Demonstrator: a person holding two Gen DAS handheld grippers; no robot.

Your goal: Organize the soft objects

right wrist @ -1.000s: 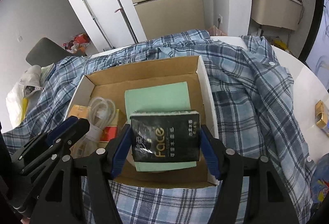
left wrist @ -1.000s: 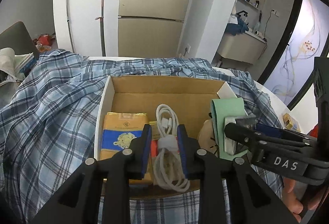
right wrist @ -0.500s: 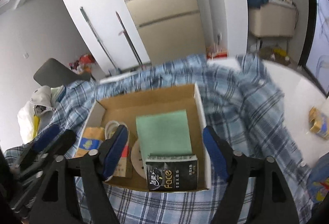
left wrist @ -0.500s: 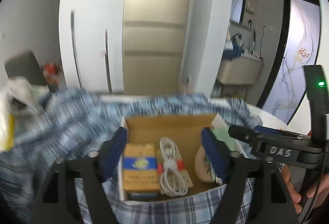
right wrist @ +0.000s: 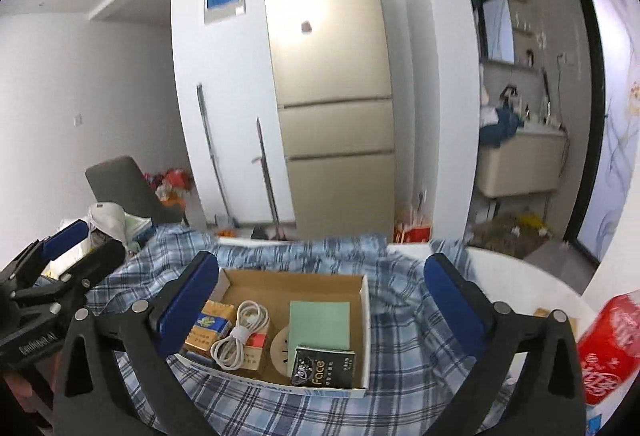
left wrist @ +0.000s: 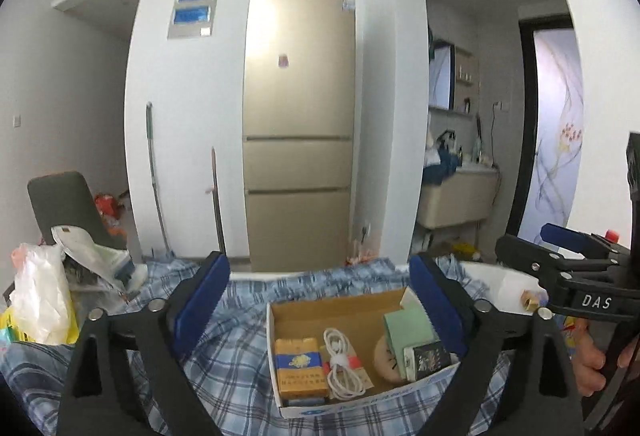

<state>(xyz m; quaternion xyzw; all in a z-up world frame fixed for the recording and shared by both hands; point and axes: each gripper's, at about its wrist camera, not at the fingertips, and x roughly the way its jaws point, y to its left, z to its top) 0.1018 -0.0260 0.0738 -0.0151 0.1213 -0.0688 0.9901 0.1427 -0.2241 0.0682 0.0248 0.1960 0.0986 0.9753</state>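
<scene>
Both grippers raised above the surface, jaws spread wide, nothing held. Left gripper [left wrist: 320, 300]: blue pads well apart, the open box [left wrist: 276, 356] seen between them, nearer the right pad. Right gripper [right wrist: 320, 296]: equally wide, the box [right wrist: 365, 320] framed in the gap with free room on either side. Box sits on a blue plaid shirt [right wrist: 404, 340] that covers most of the surface; the bare white surface [right wrist: 516, 276] shows only at the right edge. Box contents, left to right in the right wrist view: yellow pack [right wrist: 210, 330] against the left wall, coiled white cable [right wrist: 240, 334] just beside it lying over a red-and-white packet, round beige disc [right wrist: 280, 350] partly under a green cloth [right wrist: 319, 320], black tissue pack [right wrist: 324, 366] at the front right corner, resting on the cloth's near edge and close to the right wall. Back part of the box floor is bare cardboard. Red tissue bag [right wrist: 608, 348] at the far right edge of the surface, well apart from the box. White plastic bag [left wrist: 38, 304] at the far left in the left wrist view. Fridge [left wrist: 298, 123] stands beyond the surface.
</scene>
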